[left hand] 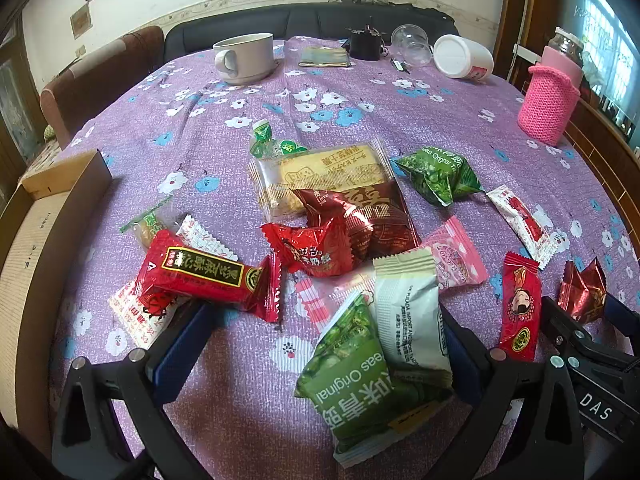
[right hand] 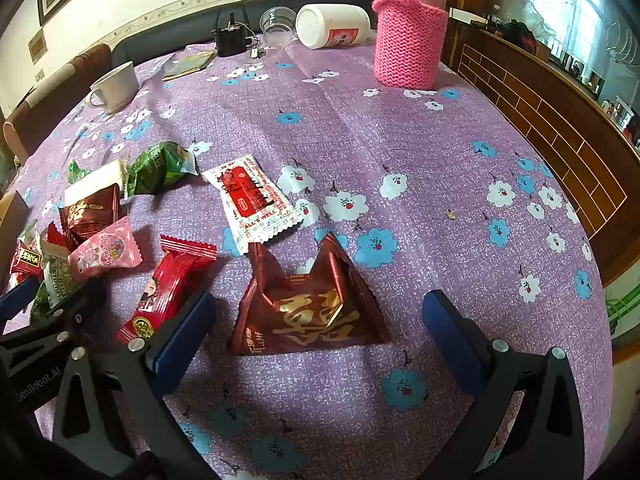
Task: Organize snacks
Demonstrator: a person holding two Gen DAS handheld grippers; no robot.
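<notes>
Sorting has barely begun: the snacks (left hand: 344, 216) lie scattered mid-worktop (left hand: 400, 120), the cardboard box (left hand: 60, 176) at nine o'clock. Left claw (left hand: 324, 344) gapes over a green pea packet (left hand: 352, 384); right claw (right hand: 320, 328) gapes around a maroon candy pouch (right hand: 308, 312), gripping nothing.

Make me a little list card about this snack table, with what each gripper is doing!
table: purple flowered cloth
snacks: loose pile of packets, none sorted yet
left gripper: jaws open around green pea packet
right gripper: jaws open around dark red packet
far side: white mug, pink knitted bottle cover, tipped white jar
</notes>
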